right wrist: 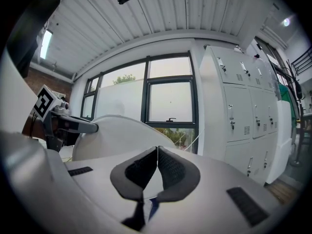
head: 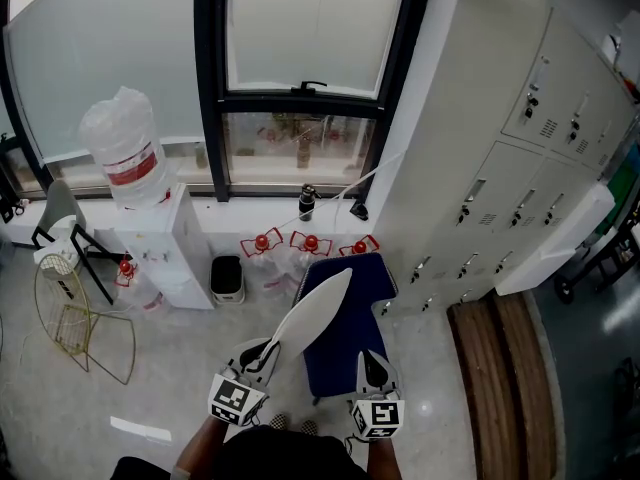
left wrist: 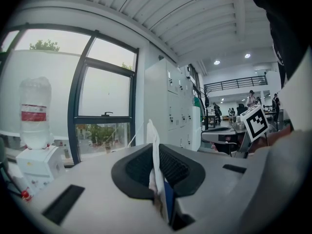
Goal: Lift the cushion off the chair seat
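Cushion (head: 312, 313) upright on edge; left gripper (left wrist: 156, 165) jaws clenched on it; right gripper (right wrist: 157, 165) likewise; both near level.

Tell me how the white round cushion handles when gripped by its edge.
Probably fairly stiff: the white round cushion stands on edge from the left hand-held gripper without drooping. Likely light, since one pinch at its rim carries it. It may twist in that narrow grip.

Soft daylight comes through the window (head: 300, 28); the floor (head: 170, 368) below it is evenly lit. Both gripper views curve strongly, with black corners.
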`<state>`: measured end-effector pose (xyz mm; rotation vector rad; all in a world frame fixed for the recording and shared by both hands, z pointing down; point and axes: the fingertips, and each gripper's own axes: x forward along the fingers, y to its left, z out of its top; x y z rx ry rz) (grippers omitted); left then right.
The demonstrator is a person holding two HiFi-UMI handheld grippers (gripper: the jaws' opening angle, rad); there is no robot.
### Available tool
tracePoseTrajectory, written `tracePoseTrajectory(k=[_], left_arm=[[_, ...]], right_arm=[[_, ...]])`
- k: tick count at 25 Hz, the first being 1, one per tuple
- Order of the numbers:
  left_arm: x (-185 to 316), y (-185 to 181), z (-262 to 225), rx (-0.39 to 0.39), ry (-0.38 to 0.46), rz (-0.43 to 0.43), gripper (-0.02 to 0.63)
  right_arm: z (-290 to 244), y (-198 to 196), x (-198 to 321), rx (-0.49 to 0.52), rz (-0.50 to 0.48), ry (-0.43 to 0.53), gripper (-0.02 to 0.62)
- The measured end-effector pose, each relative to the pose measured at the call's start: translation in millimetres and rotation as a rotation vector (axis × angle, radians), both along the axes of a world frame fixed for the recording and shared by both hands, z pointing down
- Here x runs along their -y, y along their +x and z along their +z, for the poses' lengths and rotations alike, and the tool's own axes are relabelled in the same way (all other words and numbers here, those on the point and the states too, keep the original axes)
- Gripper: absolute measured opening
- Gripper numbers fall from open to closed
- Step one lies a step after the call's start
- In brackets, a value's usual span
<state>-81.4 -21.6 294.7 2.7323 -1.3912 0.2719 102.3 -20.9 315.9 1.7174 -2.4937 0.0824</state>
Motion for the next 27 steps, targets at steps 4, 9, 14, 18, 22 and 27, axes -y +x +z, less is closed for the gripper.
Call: tracePoseTrajectory(k=[4,9,14,18,22,27], left_arm=[[2.4,0.5,-0.1,-0.004,0.000,0.001,0.038],[4.8,1.0,1.8,0.003,-0.005,0.014,0.037],[7.7,1.7,3.3,0.001,-0.014,0.019,0.035],[9.0,1.0,3.5,-0.003,-0.014,0.022,0.035],[10.3,-0.8,3.6,0.000,-0.015,0.028,0.037],[11.6,-3.9,4.1,-0.007,-0.021,0.027,0.035]], right_arm=[[0.1,-0.3,2.2,0.008,-0.003,0.000,0.028],[1.8,-1.0,4.8,0.011,0.002,-0.002,0.028],[2.9,0.2,6.6,0.014,0.010,-0.007,0.028],[4.5,-0.1,7.1,0.014,0.016,-0.009,0.028],[5.0,-2.5,7.5,0.017,0.016,-0.012,0.028],[5.5,-4.5,7.8,0.018,0.019,-0.016,0.028]])
